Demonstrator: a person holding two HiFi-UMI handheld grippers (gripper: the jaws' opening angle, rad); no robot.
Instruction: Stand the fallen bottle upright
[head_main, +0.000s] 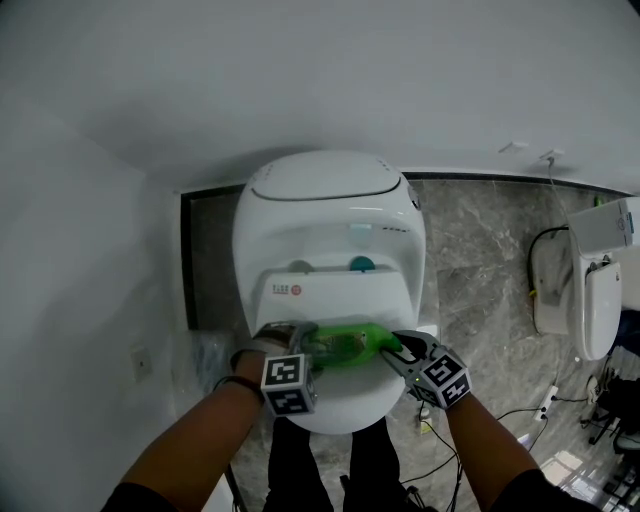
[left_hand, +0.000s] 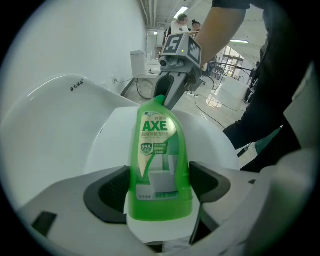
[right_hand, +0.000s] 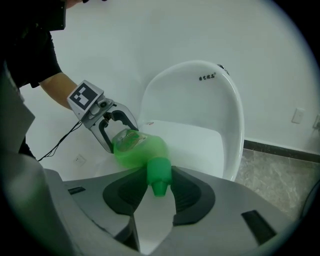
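A green AXE bottle (head_main: 345, 346) lies on its side across the closed white toilet lid (head_main: 345, 405). Its base points to the view's left and its cap to the right. My left gripper (head_main: 302, 348) has a pad against each side of the bottle's base (left_hand: 157, 165). In the left gripper view the pads (left_hand: 112, 192) touch the green plastic. My right gripper (head_main: 402, 352) comes from the other end. Its pads (right_hand: 187, 192) close on the green cap (right_hand: 159, 176). The left gripper (right_hand: 112, 136) shows beyond the bottle in the right gripper view.
The toilet's tank (head_main: 320, 185) stands against the white back wall. A second toilet (head_main: 590, 300) is at the right on the grey marble floor (head_main: 480, 270), with cables (head_main: 520, 412) trailing near it. A wall socket (head_main: 140, 362) sits low on the left wall.
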